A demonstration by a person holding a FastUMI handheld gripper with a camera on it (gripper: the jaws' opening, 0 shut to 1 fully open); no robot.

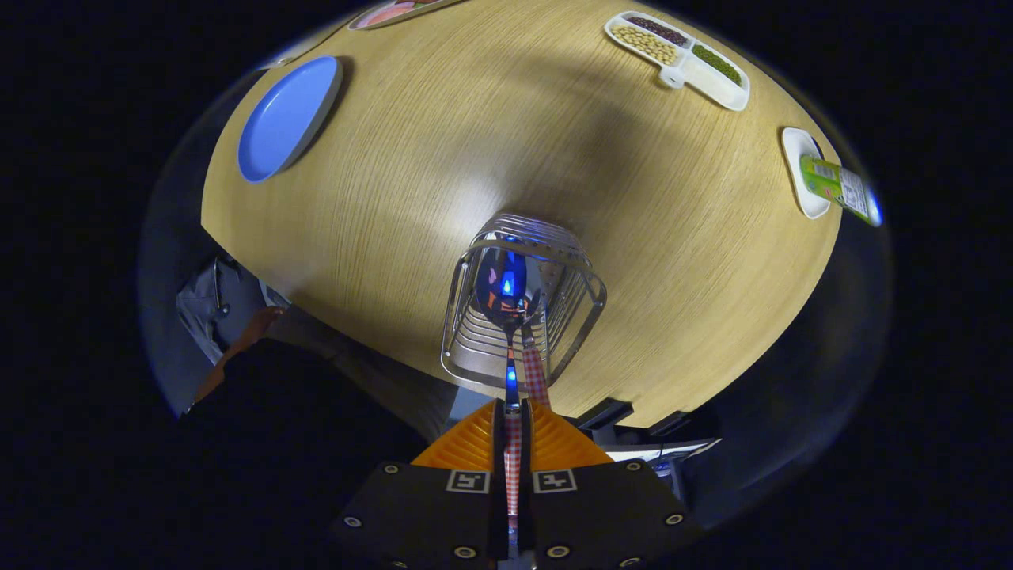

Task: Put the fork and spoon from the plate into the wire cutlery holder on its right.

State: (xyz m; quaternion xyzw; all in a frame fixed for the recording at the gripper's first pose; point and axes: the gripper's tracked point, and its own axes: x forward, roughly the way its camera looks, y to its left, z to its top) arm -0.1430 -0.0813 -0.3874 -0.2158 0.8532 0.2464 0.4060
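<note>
Spoon (503, 291) hangs bowl-down inside the wire cutlery holder (586, 305), and your gripper (513, 412) is clamped on its checked handle, both fingers pressing its sides. A second checked handle (536, 376) stands beside it, probably the fork, though its head is hidden behind the spoon. Expect the spoon to be stiff and light, with a slick metal bowl; the patterned handle is the better place to hold, as you do now. Its long axis runs straight ahead from your fingers, bowl pointing into the holder toward the wooden table (396, 237). The blue plate (285, 119) lies well apart and bare.
</note>
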